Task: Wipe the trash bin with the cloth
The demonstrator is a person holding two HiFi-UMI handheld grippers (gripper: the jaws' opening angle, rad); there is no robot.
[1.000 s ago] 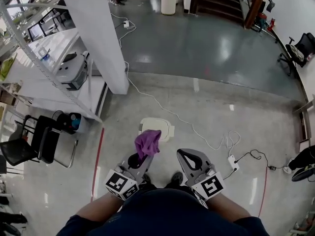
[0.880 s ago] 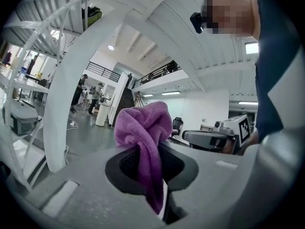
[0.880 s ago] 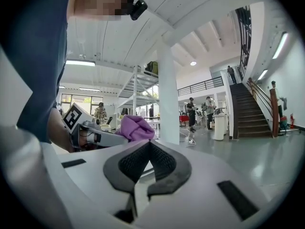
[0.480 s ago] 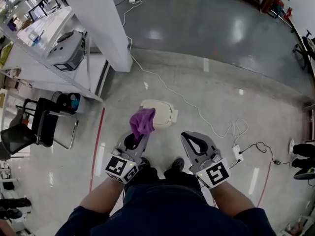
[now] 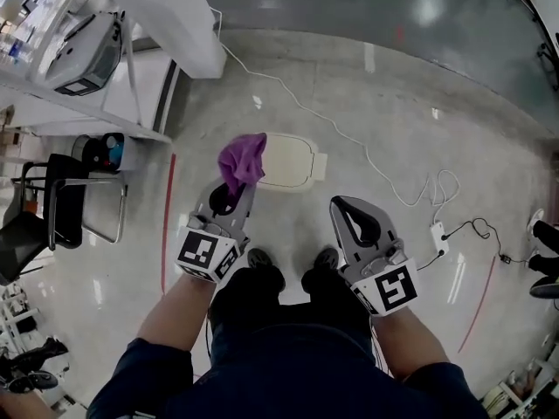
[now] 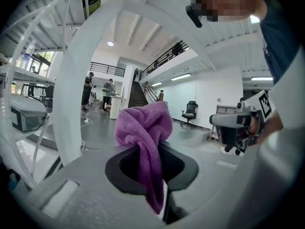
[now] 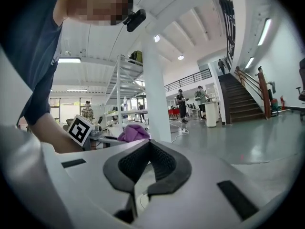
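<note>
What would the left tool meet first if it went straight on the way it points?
Likely nothing: the left tool, shut on the cloth, lines up with the trash bin from above, yet its own view looks level over open floor.

Person: dark navy short-sleeved top (image 5: 288, 382), dark trousers, dark shoes (image 5: 262, 261). Left hand-held gripper (image 5: 236, 192) and right hand-held gripper (image 5: 348, 208): light grey bodies, black jaw linings, black-and-white square-marker cubes (image 5: 207, 253).

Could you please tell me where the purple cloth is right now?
The purple cloth sits left of centre in the head view, pinched in the left gripper, its bunched end overlapping the left edge of the white trash bin on the floor.
</note>
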